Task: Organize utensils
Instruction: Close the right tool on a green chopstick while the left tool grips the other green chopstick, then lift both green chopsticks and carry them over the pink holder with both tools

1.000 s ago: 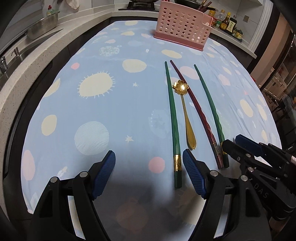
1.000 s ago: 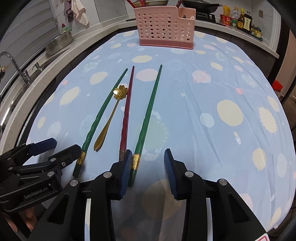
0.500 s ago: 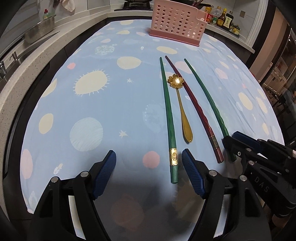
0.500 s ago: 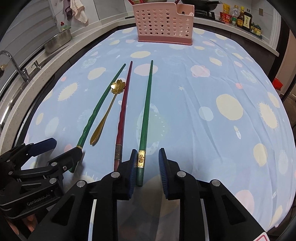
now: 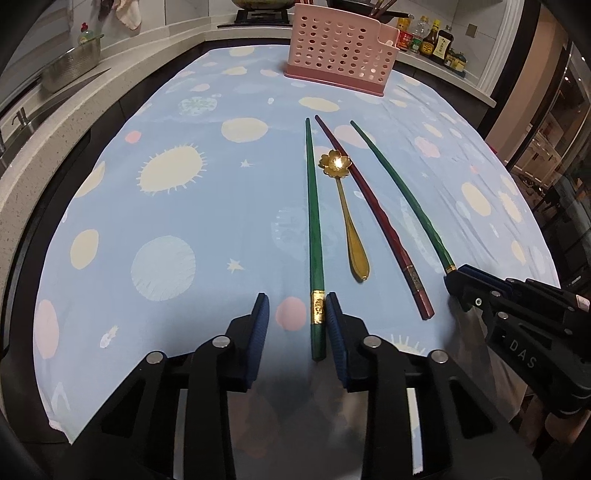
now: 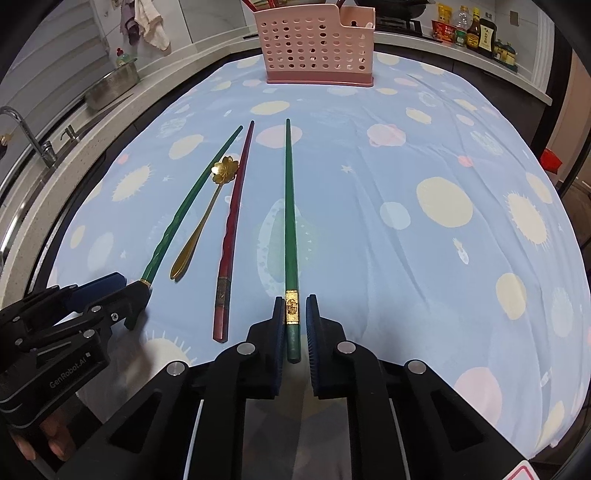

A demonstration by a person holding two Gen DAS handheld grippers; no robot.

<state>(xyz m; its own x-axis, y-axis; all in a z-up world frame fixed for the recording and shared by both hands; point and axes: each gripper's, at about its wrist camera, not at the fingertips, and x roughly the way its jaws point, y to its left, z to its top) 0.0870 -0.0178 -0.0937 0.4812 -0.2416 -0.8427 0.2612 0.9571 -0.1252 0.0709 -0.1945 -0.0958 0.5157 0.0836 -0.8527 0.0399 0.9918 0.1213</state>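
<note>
tablecloth (image 5: 184,206) (blue, dotted) covers a kitchen counter (image 5: 55,122).

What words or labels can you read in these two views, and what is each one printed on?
"GenRobot.AI": on the left gripper body, seen from the right wrist.
"DAS": on the right gripper body, seen from the left wrist; possibly part of a longer word.
Sauce bottles on the counter: labels too small to read.
Gold bands on the green chopsticks: markings unreadable.
</note>
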